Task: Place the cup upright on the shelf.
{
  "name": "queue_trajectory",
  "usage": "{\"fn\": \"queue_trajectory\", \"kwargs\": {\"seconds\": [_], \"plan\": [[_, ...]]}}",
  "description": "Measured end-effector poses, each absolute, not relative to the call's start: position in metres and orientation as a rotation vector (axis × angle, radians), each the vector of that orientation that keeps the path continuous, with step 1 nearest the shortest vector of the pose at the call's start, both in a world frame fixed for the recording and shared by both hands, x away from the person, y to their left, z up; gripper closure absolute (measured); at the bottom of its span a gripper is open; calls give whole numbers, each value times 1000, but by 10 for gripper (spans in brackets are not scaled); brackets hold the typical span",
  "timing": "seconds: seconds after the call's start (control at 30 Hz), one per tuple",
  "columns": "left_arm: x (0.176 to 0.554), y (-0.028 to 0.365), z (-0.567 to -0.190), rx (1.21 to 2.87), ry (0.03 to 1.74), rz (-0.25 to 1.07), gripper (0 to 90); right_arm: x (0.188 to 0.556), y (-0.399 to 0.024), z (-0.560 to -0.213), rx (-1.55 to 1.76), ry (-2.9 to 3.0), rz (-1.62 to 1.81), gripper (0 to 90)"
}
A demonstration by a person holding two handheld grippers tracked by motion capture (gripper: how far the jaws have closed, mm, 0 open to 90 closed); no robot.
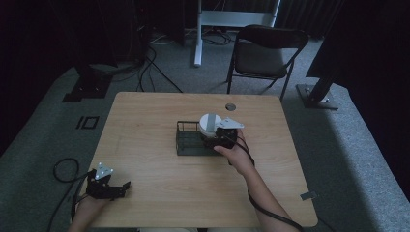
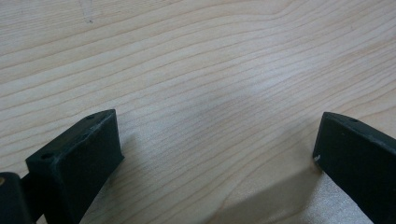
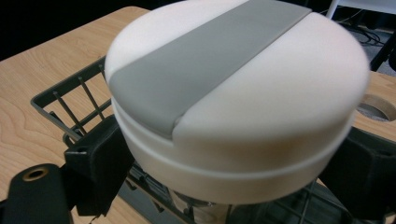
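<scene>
The right gripper (image 1: 218, 137) was clamped on a white container (image 3: 238, 100) with a grey band, held over the dark wire basket (image 1: 186, 140) mid-table. The left gripper (image 1: 107, 184) rested with its jaws apart, well away at the table's (image 1: 145, 116) near-left corner.

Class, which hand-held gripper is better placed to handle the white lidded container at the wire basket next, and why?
Right. The right hand-held gripper already clamps the white container over the basket; the left hand-held gripper sits open at the table's near edge.

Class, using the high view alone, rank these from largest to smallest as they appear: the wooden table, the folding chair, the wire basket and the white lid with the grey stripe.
1. wooden table
2. folding chair, though it stands farther from the camera, so it shows smaller than it really is
3. wire basket
4. white lid, held in the right gripper
</scene>
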State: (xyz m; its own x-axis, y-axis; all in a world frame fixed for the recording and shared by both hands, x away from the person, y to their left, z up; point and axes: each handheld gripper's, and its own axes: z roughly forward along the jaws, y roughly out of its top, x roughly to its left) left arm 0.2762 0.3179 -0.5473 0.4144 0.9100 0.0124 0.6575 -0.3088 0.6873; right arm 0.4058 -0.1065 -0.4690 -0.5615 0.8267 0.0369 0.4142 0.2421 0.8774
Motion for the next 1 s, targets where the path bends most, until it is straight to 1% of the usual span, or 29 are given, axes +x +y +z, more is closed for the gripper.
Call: {"fn": "queue_trajectory", "kwargs": {"seconds": [0.67, 1.0], "plan": [[276, 318, -547, 2069, 1324, 542, 12, 394, -115, -470, 1134, 2086, 1306, 111], [276, 318, -547, 2069, 1324, 542, 12, 381, -124, -467, 1115, 2071, 1326, 111]]}}
